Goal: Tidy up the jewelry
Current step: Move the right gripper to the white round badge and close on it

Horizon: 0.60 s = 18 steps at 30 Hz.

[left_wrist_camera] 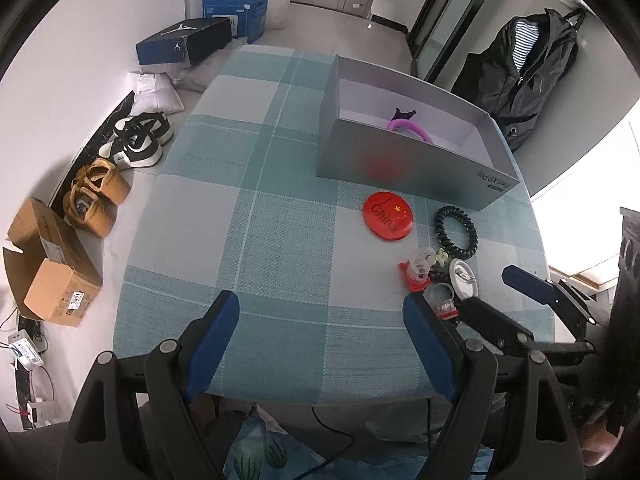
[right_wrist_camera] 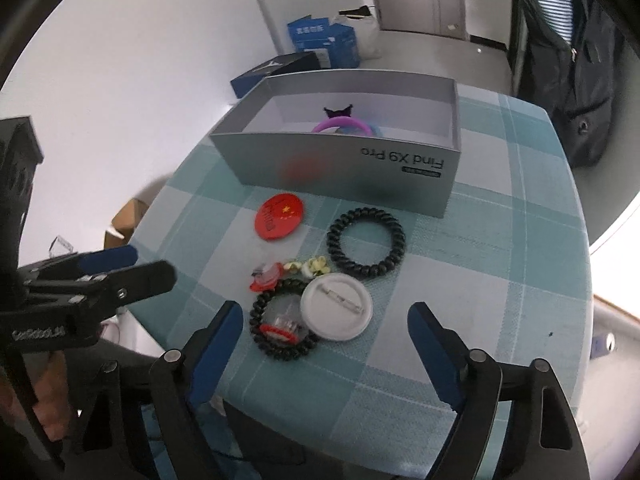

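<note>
Your left hand-held gripper (left_wrist_camera: 322, 336) and right hand-held gripper (right_wrist_camera: 326, 344) are both wide open, holding nothing, above the checked counter (right_wrist_camera: 500, 280) near the round white badge (right_wrist_camera: 336, 306).

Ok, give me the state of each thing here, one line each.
Grey box: lid off, purple bracelet inside.
Red badge: face up on the tablecloth.
White badge: pin side up.
Left claw: open, empty.
Right claw: open, empty.
</note>
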{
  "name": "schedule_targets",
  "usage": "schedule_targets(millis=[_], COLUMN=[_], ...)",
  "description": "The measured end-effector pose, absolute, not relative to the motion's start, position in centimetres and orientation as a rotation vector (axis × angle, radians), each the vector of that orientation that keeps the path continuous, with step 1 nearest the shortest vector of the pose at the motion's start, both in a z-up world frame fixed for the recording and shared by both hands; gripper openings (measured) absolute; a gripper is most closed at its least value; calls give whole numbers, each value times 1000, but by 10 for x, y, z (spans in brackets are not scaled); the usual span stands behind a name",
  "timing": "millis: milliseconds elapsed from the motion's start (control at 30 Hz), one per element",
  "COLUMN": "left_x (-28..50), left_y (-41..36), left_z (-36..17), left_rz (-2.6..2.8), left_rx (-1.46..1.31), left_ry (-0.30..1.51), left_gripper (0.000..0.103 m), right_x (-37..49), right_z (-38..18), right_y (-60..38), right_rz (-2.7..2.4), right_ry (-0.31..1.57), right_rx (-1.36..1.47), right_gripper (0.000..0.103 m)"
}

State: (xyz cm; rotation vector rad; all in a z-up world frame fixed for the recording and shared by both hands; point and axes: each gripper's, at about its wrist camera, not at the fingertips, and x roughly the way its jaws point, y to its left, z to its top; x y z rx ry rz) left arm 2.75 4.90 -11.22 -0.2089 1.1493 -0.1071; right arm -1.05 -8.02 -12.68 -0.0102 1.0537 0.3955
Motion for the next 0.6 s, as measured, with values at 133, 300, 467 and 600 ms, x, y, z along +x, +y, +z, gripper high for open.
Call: schedule_targets(millis=[133,300,467,600], left_x=[30,30,31,31], left_y=[50,53,57,56], left_z=[-114,-115,-115,-116], left_rz=[-112,-96,-85,-84], left_rx=[-215,-223,-243,-244], left_ry=[1161,1170,1174,1176], left_gripper=[81,81,81,81], right_x=[-5,-1,1,0], right_z=[-132,-140,-140,-139], right_y=[-79,-76,-70,-67], right_rz=[381,353,355,370], right_ry=[1074,1101,1101,1101], right_rx=[10,3,-9,-17], right_gripper=[73,58,42,40])
